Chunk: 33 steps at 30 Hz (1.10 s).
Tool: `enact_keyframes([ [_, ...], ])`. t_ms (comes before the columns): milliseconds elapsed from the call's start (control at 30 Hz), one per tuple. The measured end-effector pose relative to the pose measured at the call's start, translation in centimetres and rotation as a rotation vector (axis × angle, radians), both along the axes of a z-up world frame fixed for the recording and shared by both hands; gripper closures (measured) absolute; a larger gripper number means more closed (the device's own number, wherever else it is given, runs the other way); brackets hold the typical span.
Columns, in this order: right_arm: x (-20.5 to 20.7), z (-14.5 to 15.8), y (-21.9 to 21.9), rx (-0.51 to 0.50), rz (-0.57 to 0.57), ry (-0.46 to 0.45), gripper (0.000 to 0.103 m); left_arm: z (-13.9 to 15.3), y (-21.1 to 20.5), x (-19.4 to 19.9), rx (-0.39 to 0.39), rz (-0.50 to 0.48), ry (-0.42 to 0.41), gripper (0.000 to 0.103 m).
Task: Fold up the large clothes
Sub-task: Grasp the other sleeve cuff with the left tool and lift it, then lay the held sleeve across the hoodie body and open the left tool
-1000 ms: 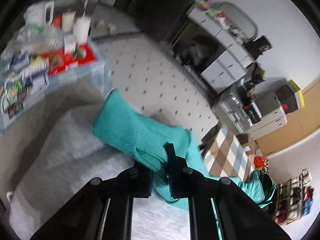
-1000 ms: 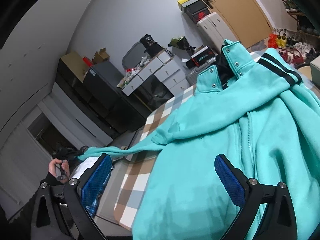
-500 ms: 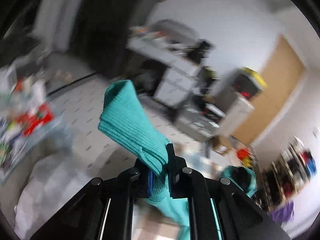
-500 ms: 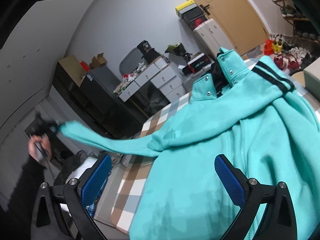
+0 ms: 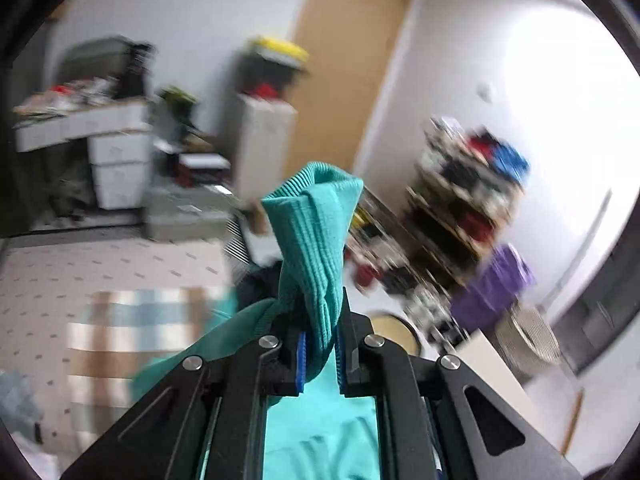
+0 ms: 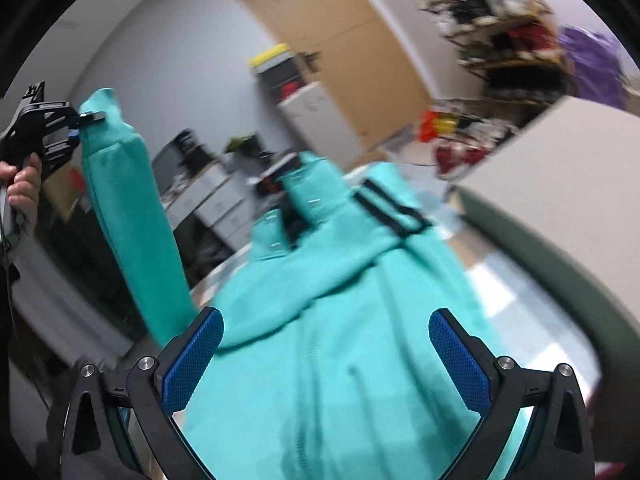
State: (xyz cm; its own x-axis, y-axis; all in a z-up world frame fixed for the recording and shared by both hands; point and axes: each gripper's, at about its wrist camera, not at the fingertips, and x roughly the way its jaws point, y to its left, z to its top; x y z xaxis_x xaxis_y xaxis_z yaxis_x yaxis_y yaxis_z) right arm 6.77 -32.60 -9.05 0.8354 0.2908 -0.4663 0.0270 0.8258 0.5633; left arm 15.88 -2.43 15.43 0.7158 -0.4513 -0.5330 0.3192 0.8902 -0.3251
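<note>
A turquoise zip hoodie (image 6: 340,320) with black stripes on its hood lies spread on a checked cloth. My left gripper (image 5: 320,344) is shut on the ribbed sleeve cuff (image 5: 316,224), which sticks up between its pads. In the right wrist view the left gripper (image 6: 76,128) holds that sleeve (image 6: 132,228) raised high at the left, hanging down to the hoodie's body. My right gripper (image 6: 326,340) is open and empty, hovering over the hoodie's front, blue pads (image 6: 460,356) wide apart.
A checked cloth (image 5: 116,332) covers the surface under the hoodie. White drawers (image 5: 116,152), a wooden door (image 5: 344,72), a cluttered shoe rack (image 5: 464,200), a purple bag (image 5: 496,288) and a grey box edge (image 6: 540,184) surround the spot.
My left gripper has lifted the sleeve cuff up high and swung toward the hoodie's body. My right gripper stays open above the hoodie, shifted slightly.
</note>
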Motion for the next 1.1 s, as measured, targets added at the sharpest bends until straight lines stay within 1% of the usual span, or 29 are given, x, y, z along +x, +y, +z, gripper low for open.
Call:
enact_keyframes([
  [67,-0.5,-0.4,-2.0,0.041,-0.065,0.008,0.000,-3.5,-5.3,2.0,0.017,-0.110,0.043,0.097],
  [100,-0.8,-0.5,-2.8,0.051,-0.097,0.007,0.000,-5.0,-7.4,2.6,0.028,-0.135,0.059,0.097],
  [133,-1.0,-0.5,-3.4,0.046,-0.126,0.006,0.000,-6.8,-9.5,3.3,0.032,-0.162,0.085,0.097],
  [167,-1.1,-0.5,-3.8,0.033,-0.154,0.010,0.000,-9.5,-11.9,4.3,0.036,-0.203,0.127,0.097],
  [200,-1.1,-0.5,-4.1,0.028,-0.170,0.013,0.000,-11.4,-13.3,4.8,0.041,-0.225,0.152,0.097],
  [267,-1.1,-0.6,-5.0,0.026,-0.198,0.015,0.000,-16.2,-16.6,5.8,0.078,-0.255,0.210,0.097],
  [300,-1.3,-0.8,-5.4,0.016,-0.211,0.023,0.000,-17.6,-18.3,5.6,0.096,-0.275,0.234,0.097],
  [333,-1.3,-1.1,-5.9,0.009,-0.235,0.043,0.000,-19.4,-19.8,5.6,0.117,-0.303,0.261,0.097],
  [400,-1.2,-1.8,-6.9,0.042,-0.257,0.070,0.000,-23.0,-22.1,5.5,0.178,-0.317,0.315,0.097],
  [433,-1.2,-2.1,-7.4,0.060,-0.263,0.078,0.000,-24.1,-22.8,5.7,0.188,-0.324,0.353,0.097],
  [467,-1.1,-2.4,-7.8,0.068,-0.275,0.091,0.000,-25.9,-23.0,5.7,0.170,-0.337,0.416,0.095],
  [500,-1.1,-2.5,-7.8,0.068,-0.278,0.097,0.000,-25.9,-23.2,6.5,0.148,-0.346,0.467,0.094],
  [533,-1.0,-2.5,-7.6,0.070,-0.273,0.099,0.000,-26.2,-23.1,6.6,0.123,-0.358,0.505,0.094],
  [567,-0.9,-2.5,-7.5,0.071,-0.266,0.100,0.000,-26.5,-22.7,6.3,0.105,-0.368,0.518,0.089],
  [600,-0.8,-2.4,-7.1,0.067,-0.254,0.100,0.000,-25.5,-22.7,6.5,0.107,-0.373,0.514,0.084],
  [633,-0.7,-2.3,-6.7,0.058,-0.243,0.097,0.000,-24.8,-22.1,5.8,0.107,-0.381,0.504,0.068],
  [667,-0.7,-2.1,-6.3,0.049,-0.234,0.093,0.000,-24.1,-21.3,5.1,0.090,-0.403,0.494,0.049],
  [733,-0.9,-1.9,-5.8,0.035,-0.219,0.084,0.000,-21.9,-18.8,4.5,0.066,-0.427,0.467,0.039],
  [767,-0.9,-1.6,-5.4,0.021,-0.211,0.075,0.000,-20.6,-17.1,3.6,0.070,-0.421,0.427,0.035],
  [800,-0.8,-1.5,-5.1,0.011,-0.208,0.070,0.000,-19.9,-15.3,3.5,0.114,-0.400,0.422,0.034],
  [833,-0.8,-1.4,-4.8,-0.001,-0.203,0.067,0.000,-18.9,-13.3,2.8,0.129,-0.359,0.374,0.033],
  [900,-0.6,-1.4,-4.1,-0.010,-0.182,0.067,0.000,-18.4,-8.5,1.6,0.171,-0.240,0.283,0.018],
  [933,-0.5,-1.4,-3.8,-0.008,-0.170,0.066,0.000,-18.7,-6.7,1.3,0.192,-0.192,0.266,0.011],
  [967,-0.3,-1.3,-3.6,-0.008,-0.159,0.063,0.000,-19.4,-4.5,1.0,0.240,-0.127,0.257,0.011],
  [1000,-0.1,-1.2,-3.2,-0.020,-0.149,0.060,0.000,-20.4,-3.0,0.9,0.271,-0.089,0.271,0.011],
  [1033,0.2,-0.9,-2.7,-0.042,-0.141,0.058,0.000,-21.9,-1.5,0.9,0.292,-0.049,0.313,0.011],
  [1100,1.1,-0.3,-1.8,-0.087,-0.116,0.061,0.000,-24.8,0.4,0.9,0.302,-0.004,0.402,0.011],
])
